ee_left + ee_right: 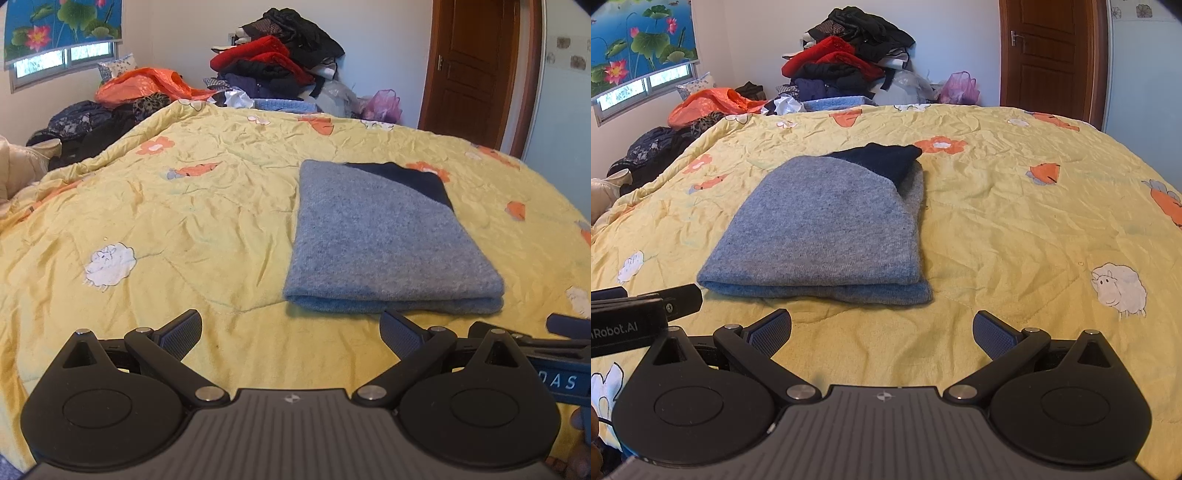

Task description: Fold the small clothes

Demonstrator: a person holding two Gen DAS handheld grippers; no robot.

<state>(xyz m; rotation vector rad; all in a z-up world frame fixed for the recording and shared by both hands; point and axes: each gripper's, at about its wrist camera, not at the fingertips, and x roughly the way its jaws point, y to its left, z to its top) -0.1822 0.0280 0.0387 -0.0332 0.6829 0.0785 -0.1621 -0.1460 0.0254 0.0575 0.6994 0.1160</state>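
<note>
Both grippers are empty on my end: the left gripper has its fingers spread wide over bare quilt, and the right gripper is spread just as wide. Neither one touches anything. Just ahead of them sits the grey sweater, folded into a neat rectangle with a dark navy bit poking out at the far end, lying flat on the yellow flowery quilt. Further back there's a messy clothes pile by the wall, and a wooden door off right.
</note>
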